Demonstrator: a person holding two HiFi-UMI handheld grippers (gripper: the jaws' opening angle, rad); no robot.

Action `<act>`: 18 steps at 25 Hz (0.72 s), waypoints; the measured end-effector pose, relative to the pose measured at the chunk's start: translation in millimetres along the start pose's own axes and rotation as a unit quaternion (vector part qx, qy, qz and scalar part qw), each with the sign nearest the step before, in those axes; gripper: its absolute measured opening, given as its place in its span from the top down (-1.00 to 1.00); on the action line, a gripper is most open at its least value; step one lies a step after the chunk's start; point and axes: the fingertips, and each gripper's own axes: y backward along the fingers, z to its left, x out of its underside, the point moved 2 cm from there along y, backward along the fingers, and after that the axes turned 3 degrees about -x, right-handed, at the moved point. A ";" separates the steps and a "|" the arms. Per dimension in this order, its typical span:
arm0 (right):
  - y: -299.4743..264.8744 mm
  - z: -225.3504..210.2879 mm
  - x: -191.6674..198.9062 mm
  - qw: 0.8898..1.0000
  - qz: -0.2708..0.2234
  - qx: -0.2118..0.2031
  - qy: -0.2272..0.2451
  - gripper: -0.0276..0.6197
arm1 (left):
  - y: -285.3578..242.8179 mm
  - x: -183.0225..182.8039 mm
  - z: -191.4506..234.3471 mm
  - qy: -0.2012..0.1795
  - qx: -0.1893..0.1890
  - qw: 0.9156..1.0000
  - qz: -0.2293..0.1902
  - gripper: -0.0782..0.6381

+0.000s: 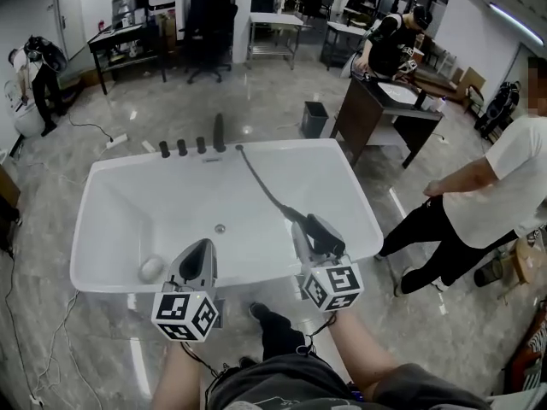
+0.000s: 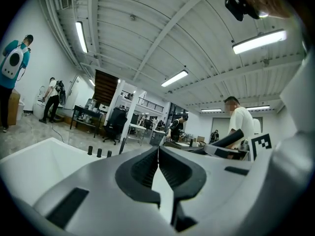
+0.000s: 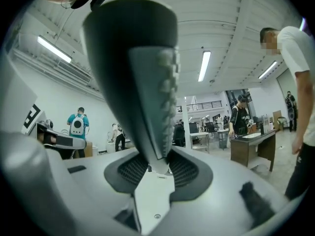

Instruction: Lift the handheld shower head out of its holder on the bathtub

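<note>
A white bathtub fills the middle of the head view. At its far rim stand several dark knobs and a tall dark post. My right gripper hangs over the tub's near right side, shut on the dark shower head. The hose runs from it back to the far rim. In the right gripper view the shower head stands upright, pinched between the jaws. My left gripper sits over the near rim, shut with nothing in it.
A pale round object lies in the tub's near left corner, close to the drain. A person in a white shirt stands to the right of the tub. Behind are a dark desk, a bin and tables.
</note>
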 end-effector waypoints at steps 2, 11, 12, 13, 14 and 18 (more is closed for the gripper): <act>12.7 4.3 3.3 1.000 -0.005 0.004 0.005 0.48 | 5.2 4.3 -4.9 0.001 0.004 1.000 0.001 0.74; 54.5 21.9 19.1 1.000 0.001 0.000 -0.004 0.48 | 34.1 23.1 -18.4 0.000 0.003 1.000 0.014 0.74; 58.6 24.5 19.7 1.000 -0.002 -0.002 -0.005 0.48 | 37.3 26.5 -19.2 0.001 0.002 1.000 0.016 0.74; 62.3 26.8 19.8 1.000 -0.006 -0.004 -0.006 0.48 | 39.7 30.0 -20.0 0.002 0.003 1.000 0.019 0.74; 65.3 28.9 19.3 1.000 -0.010 -0.006 -0.006 0.48 | 41.7 33.2 -20.7 0.002 0.003 1.000 0.021 0.74; 73.3 33.5 10.6 1.000 -0.024 -0.010 0.005 0.48 | 46.9 37.1 -25.0 0.001 0.004 1.000 0.025 0.74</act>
